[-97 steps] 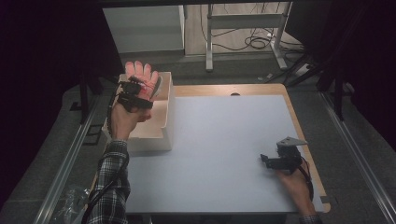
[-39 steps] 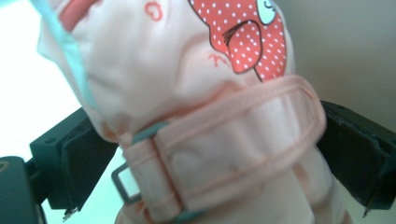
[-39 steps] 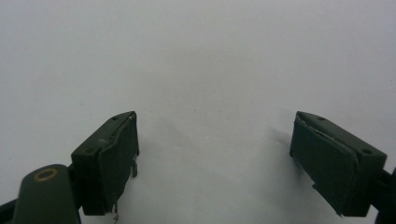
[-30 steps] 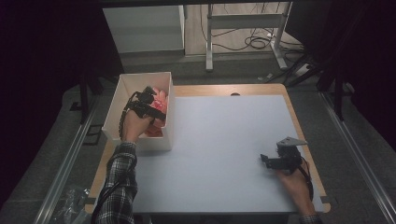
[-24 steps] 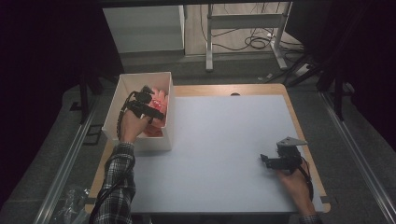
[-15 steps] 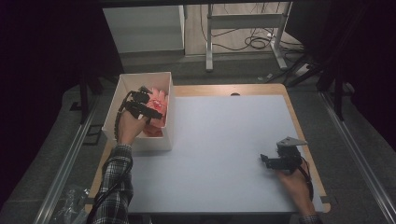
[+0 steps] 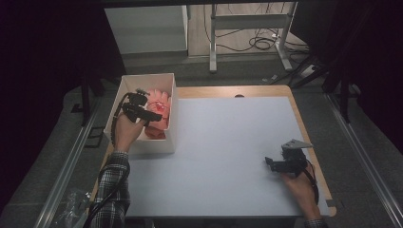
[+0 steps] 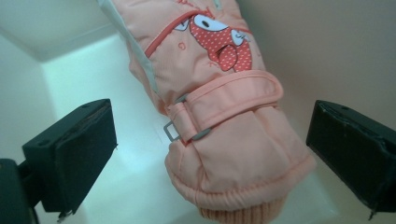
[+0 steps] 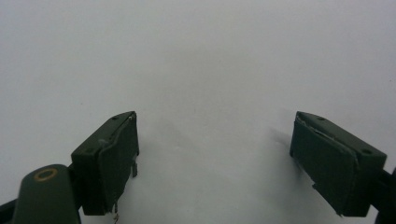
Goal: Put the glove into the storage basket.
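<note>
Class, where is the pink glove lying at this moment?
The pink glove lies inside the white box at the table's far left in the high view, its cuff between the open left gripper jaws, untouched.

So the bench (image 7: 223, 142) has a big pale grey-white mat over most of it, with a wooden edge peeking out along the far and right sides. Behind it there's a white cabinet or panel (image 7: 145, 29) standing on the floor, and next to that a metal frame with legs (image 7: 247, 21). A tangle of black cables (image 7: 256, 42) lies on the floor under that frame. Metal rails (image 7: 66, 166) run down both sides of the bench. The surroundings are really dark.
</note>
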Available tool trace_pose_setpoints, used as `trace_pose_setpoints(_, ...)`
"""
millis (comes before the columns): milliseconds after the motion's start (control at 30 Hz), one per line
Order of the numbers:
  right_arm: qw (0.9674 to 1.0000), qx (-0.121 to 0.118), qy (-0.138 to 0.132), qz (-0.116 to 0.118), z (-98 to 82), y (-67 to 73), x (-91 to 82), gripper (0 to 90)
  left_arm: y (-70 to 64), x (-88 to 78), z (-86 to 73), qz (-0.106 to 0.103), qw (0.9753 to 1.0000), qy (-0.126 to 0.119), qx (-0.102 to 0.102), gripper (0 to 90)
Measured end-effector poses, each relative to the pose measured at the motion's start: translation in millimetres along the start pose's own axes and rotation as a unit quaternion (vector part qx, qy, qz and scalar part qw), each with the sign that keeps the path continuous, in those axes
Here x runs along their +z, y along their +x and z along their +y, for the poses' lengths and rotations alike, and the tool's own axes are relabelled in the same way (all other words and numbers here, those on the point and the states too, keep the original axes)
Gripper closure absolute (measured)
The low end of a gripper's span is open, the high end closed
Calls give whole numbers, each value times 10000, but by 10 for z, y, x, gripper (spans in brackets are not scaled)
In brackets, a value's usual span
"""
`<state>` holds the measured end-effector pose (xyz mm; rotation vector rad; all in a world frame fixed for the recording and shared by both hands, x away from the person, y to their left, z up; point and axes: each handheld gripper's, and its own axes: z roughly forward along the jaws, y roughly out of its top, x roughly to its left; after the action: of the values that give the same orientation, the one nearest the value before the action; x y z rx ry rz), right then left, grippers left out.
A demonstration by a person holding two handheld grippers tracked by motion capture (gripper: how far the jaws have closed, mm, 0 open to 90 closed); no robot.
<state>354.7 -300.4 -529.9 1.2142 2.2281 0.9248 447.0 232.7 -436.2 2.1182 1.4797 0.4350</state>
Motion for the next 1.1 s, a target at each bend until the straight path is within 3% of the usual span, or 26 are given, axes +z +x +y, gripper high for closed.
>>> trace_pose_setpoints(133,10000,0,1,-2,0,1,0,157,-47,-97,-26,-105,9997,-188,84,21)
trace_pose_setpoints(567,10000,-1,-2,-8,1,3,0,157,-112,-181,-102,-187,9989,-346,245,20)
trace_pose_setpoints(1100,10000,-6,-3,-11,0,4,-1,157,-333,-354,-115,-398,9956,-670,527,15)
